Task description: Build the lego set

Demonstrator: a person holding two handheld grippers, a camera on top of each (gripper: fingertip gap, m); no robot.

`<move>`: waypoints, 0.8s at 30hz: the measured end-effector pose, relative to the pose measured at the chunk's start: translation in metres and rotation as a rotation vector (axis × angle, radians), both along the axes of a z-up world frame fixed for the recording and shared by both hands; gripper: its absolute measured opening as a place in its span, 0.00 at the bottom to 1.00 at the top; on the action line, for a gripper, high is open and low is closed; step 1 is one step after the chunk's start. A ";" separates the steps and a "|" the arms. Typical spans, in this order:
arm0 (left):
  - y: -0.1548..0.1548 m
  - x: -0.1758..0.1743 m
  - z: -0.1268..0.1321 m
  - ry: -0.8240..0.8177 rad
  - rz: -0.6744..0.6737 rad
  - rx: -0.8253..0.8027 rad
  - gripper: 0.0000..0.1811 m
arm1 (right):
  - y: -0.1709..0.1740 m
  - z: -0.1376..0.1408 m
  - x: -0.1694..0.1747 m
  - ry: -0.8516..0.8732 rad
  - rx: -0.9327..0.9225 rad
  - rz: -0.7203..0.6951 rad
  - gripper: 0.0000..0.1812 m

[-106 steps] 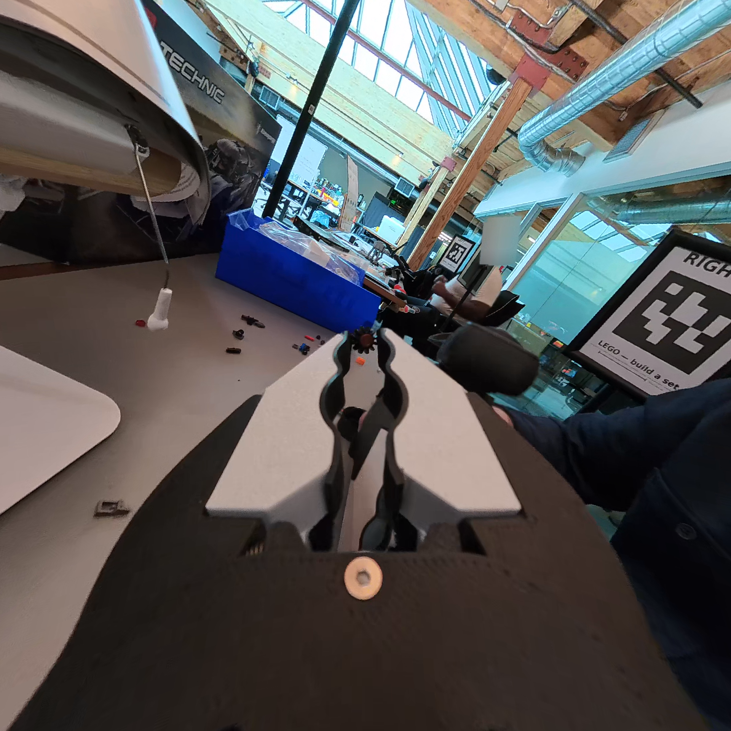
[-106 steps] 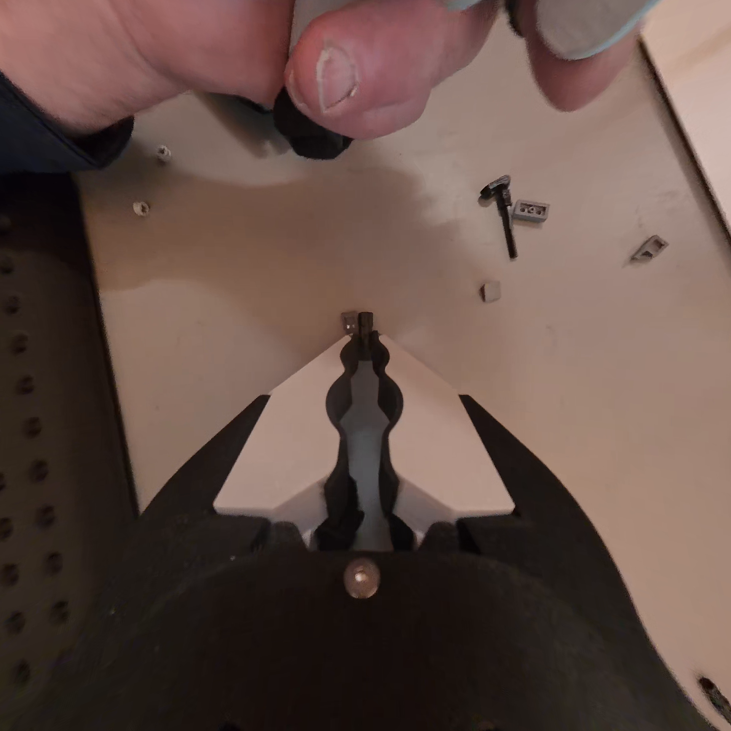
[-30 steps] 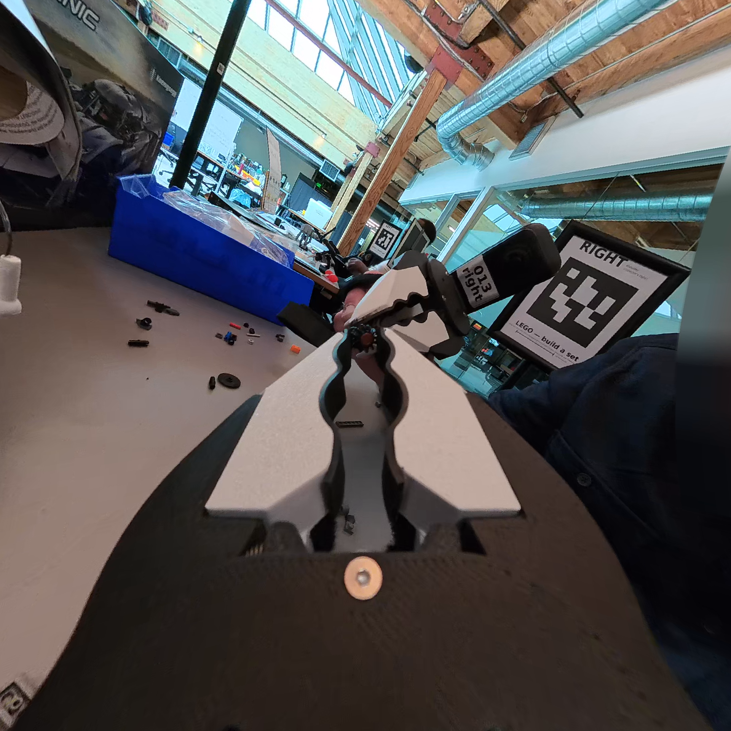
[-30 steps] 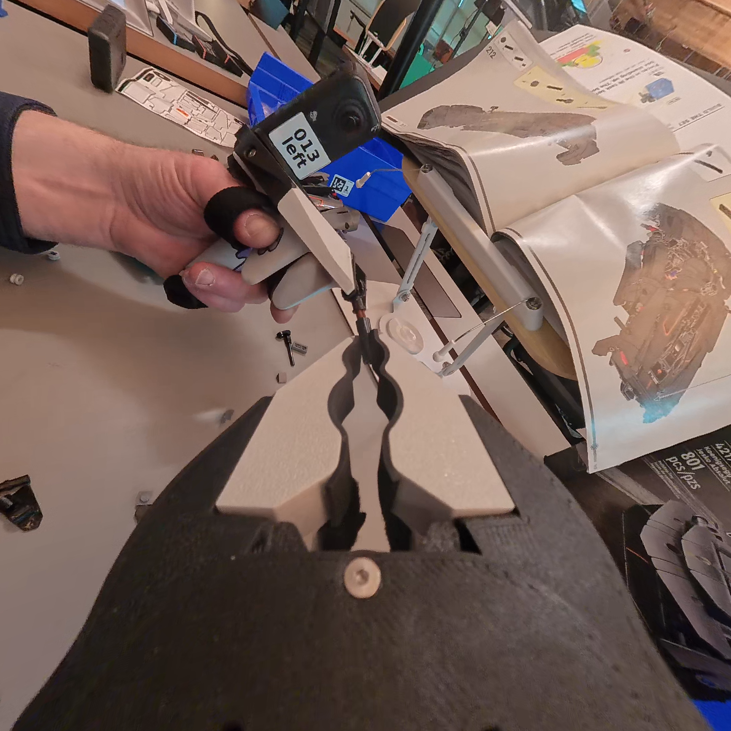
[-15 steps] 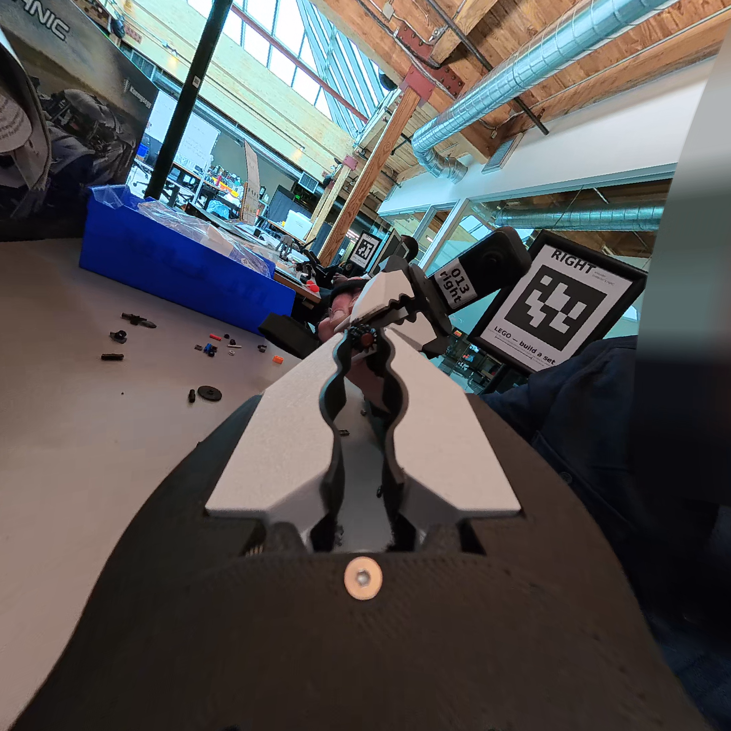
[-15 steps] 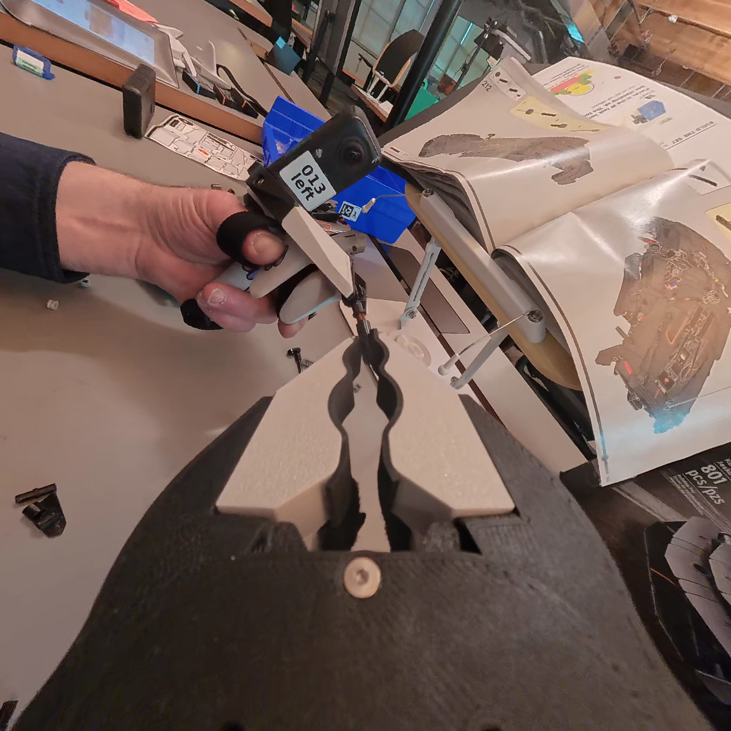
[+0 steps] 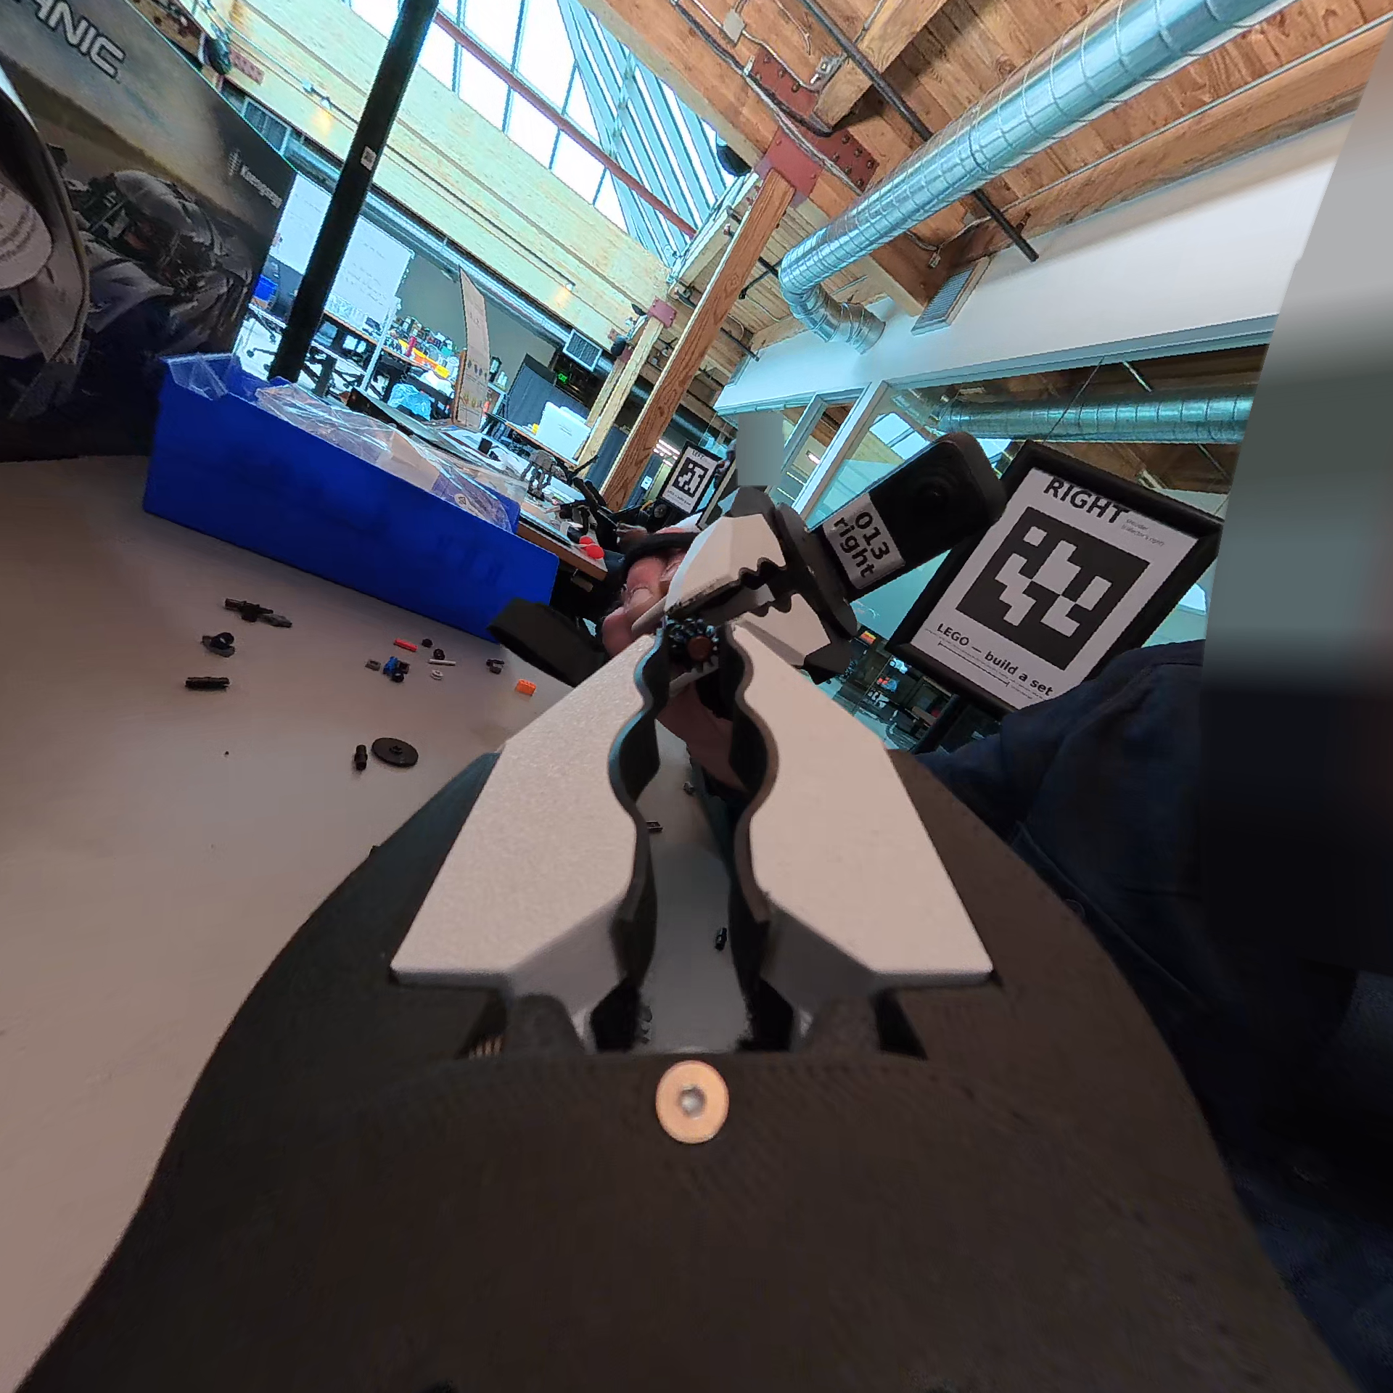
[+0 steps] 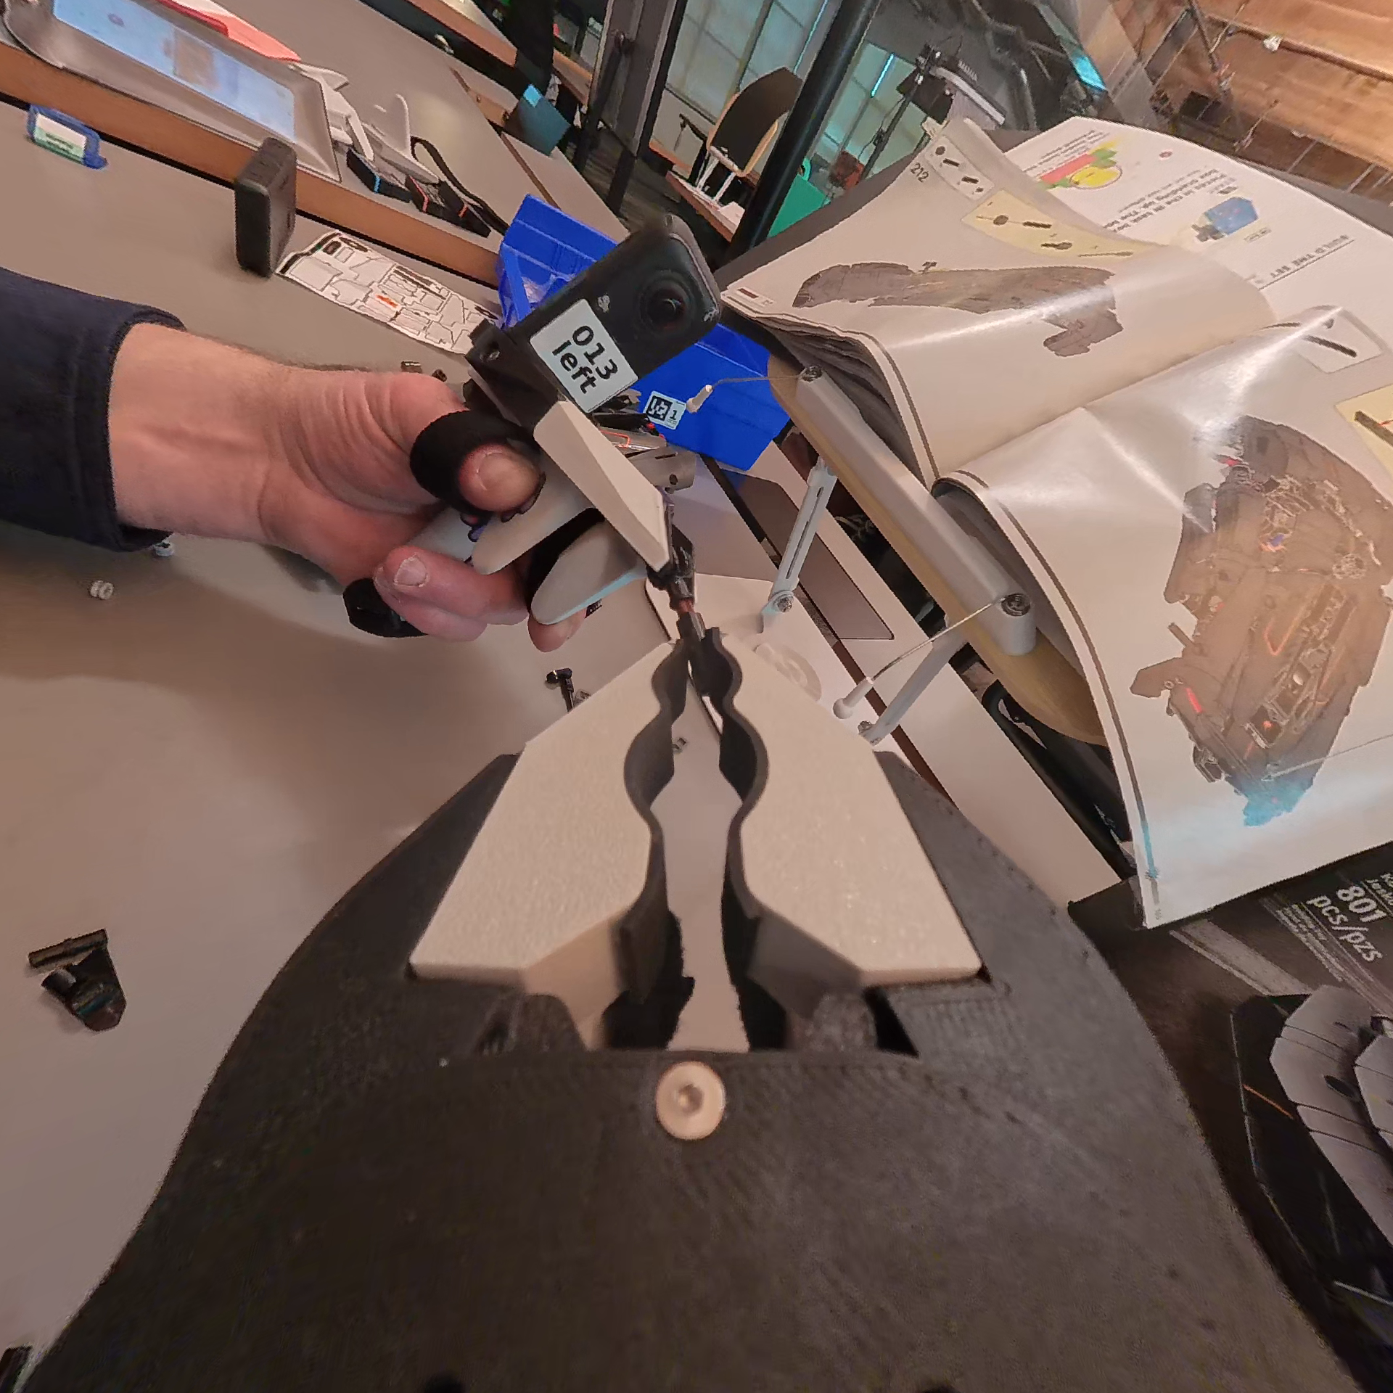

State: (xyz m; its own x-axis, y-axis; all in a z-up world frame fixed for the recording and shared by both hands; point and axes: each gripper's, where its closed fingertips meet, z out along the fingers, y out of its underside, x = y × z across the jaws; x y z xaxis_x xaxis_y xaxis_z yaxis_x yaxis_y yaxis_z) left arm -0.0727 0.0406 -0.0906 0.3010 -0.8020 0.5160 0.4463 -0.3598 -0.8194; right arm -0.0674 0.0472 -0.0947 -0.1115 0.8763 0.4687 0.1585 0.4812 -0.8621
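My left gripper [image 7: 690, 650] is shut on a small black gear [image 7: 684, 639] with a reddish-brown hub, held above the table. My right gripper [image 8: 697, 650] is shut on a short black axle [image 8: 692, 629]. The two grippers meet tip to tip in the air, and the axle's end lies against the gear's hub. In the left wrist view the right gripper [image 7: 727, 595] comes in from above right. In the right wrist view the left gripper [image 8: 663, 561], held by a hand [image 8: 316, 467], comes in from upper left with the gear [image 8: 678, 580] at its tips.
A blue bin [image 7: 339, 512] with plastic bags stands at the back of the grey table [image 7: 113, 829]. Several small loose parts [image 7: 396, 667] and a black disc [image 7: 395, 751] lie before it. An open instruction book on a stand [image 8: 1055, 392] is on the right; dark parts [image 8: 79, 980] lie left. Less than 4 cm separates the two grippers' tips.
The right gripper rose from the table with the axle and met the left gripper's gear in the air. In the last second the two stayed tip to tip, shifting only slightly.
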 end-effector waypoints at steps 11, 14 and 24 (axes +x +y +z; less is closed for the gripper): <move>0.000 0.002 0.001 -0.008 -0.006 0.006 0.06 | -0.001 0.001 0.000 0.005 -0.017 0.011 0.01; -0.001 0.002 0.001 -0.009 -0.008 0.010 0.06 | -0.001 0.002 0.001 0.006 -0.026 0.016 0.01; 0.007 0.014 -0.015 0.087 -0.002 -0.003 0.06 | 0.003 0.008 0.006 0.021 -0.077 0.022 0.00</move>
